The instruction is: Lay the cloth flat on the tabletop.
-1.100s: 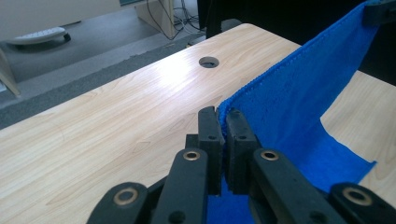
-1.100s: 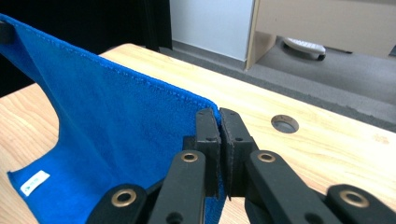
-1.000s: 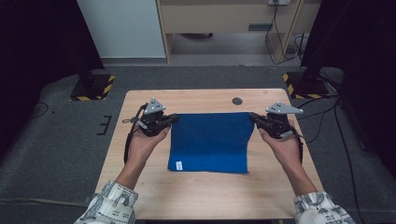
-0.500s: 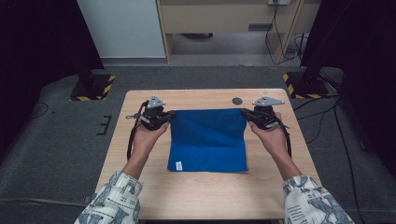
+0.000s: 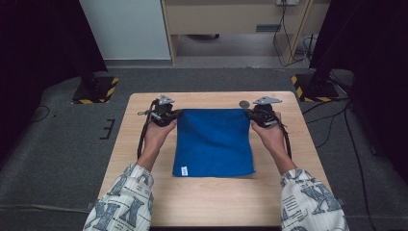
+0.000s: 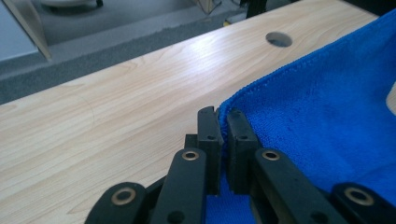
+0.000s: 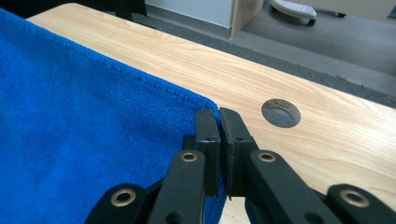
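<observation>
A blue cloth lies spread on the wooden table, with a small white label near its front left corner. My left gripper is shut on the cloth's far left corner; in the left gripper view the jaws pinch the blue cloth hem at the left gripper tips. My right gripper is shut on the far right corner; in the right gripper view the blue cloth runs into the closed right gripper. The far edge is stretched between the two grippers.
A round grommet hole sits in the table just beyond the cloth's far right corner, seen also as the hole and the hole. Black stands with yellow-striped bases flank the table on the grey floor. A cabinet stands behind.
Both grippers have moved away from the person toward the far edge of the table, carrying the cloth's far corners with them and pulling the cloth out flatter.
</observation>
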A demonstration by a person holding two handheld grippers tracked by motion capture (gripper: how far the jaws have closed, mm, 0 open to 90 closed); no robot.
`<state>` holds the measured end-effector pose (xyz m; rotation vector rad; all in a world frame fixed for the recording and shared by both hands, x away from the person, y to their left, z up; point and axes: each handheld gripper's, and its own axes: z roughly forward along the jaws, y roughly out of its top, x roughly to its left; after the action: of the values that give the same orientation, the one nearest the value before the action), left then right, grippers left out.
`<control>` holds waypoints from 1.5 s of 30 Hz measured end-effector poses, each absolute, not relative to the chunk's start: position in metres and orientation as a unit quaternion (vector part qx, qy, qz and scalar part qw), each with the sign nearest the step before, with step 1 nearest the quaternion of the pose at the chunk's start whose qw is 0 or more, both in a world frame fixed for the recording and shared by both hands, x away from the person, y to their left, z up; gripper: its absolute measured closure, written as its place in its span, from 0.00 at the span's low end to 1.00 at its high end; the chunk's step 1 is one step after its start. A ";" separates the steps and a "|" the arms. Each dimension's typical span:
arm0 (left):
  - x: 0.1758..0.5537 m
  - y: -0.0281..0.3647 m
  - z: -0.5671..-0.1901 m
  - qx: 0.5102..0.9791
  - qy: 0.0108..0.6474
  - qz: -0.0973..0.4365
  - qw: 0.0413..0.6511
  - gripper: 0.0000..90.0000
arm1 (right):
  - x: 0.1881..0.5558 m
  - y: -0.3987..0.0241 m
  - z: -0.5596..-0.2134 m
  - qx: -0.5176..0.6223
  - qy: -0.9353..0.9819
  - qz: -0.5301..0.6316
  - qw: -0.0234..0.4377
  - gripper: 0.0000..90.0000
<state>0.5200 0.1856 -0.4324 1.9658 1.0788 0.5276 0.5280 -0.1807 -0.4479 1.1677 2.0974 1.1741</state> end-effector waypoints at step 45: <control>0.479 0.200 -0.457 0.782 0.436 0.231 0.381 0.61 | 0.498 -0.189 -0.470 0.454 0.766 0.401 0.217 0.55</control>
<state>0.4792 0.1996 -0.4566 1.9964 1.1129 0.5896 0.4985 -0.1888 -0.4698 1.2566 2.1205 1.1105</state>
